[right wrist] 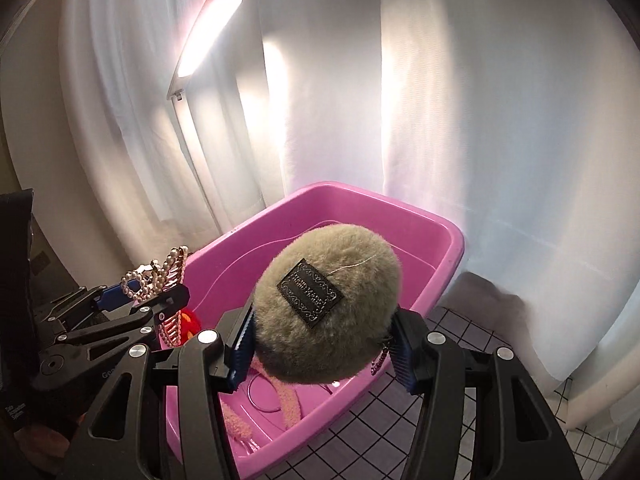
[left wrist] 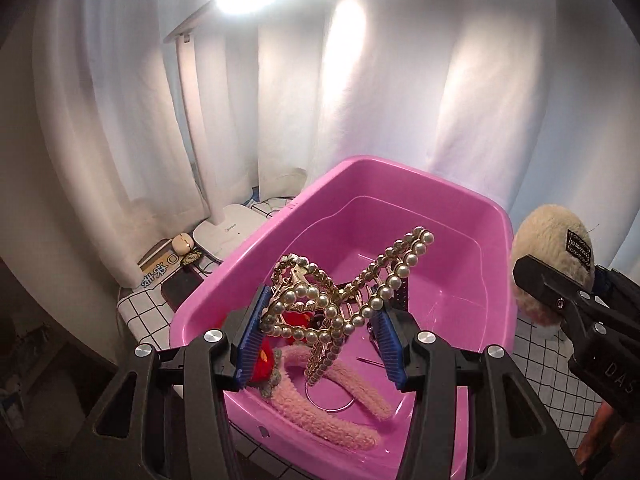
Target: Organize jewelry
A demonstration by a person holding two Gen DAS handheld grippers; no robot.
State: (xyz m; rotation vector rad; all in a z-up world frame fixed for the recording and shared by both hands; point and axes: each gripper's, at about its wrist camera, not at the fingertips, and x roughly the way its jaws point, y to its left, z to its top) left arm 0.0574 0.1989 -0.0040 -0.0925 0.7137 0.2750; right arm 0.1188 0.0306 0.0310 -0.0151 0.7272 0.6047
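Our left claw grips the pearl hair clip above the pink tub; our right claw clamps the fuzzy pouch over its right side. We should lower both before releasing, clear of the 2 fluffy headbands.

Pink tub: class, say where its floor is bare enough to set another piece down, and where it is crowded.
The tub floor is bare at the far end and along the right wall. The near-left end is crowded: pink headband, red item, thin ring. The left tool holds the pearl clip above that pile.
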